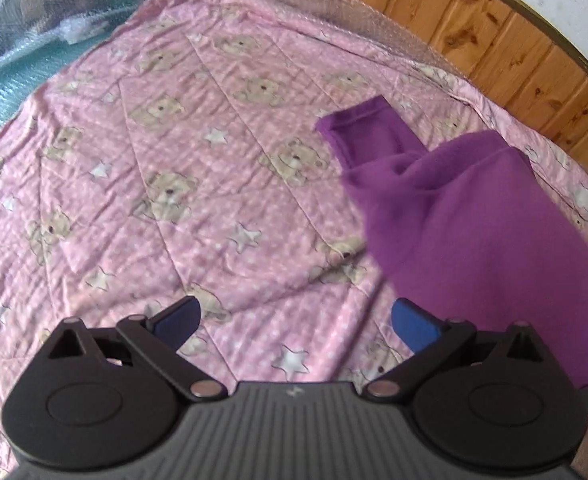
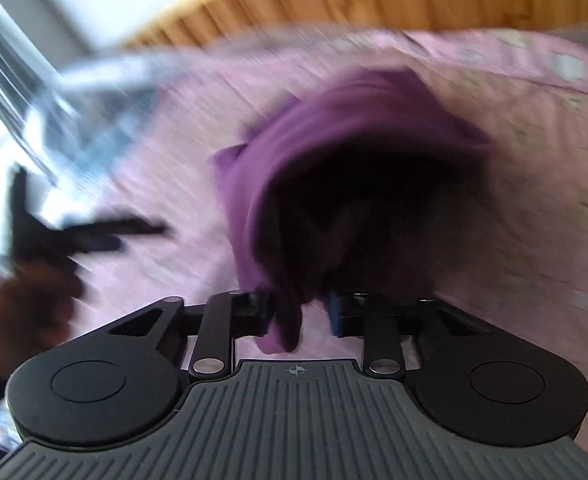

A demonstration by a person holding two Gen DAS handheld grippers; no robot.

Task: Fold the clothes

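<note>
One purple garment, one pink bear-print quilt, two grippers.

- The right wrist view is smeared all over by motion blur.
- The purple garment hangs bunched over the right gripper; its dark underside hides the fingertips, so the grip can't be judged.
- At the left edge, a hand and the left gripper are blurred and cropped.
- In the left wrist view, the garment runs off the right edge.
</note>
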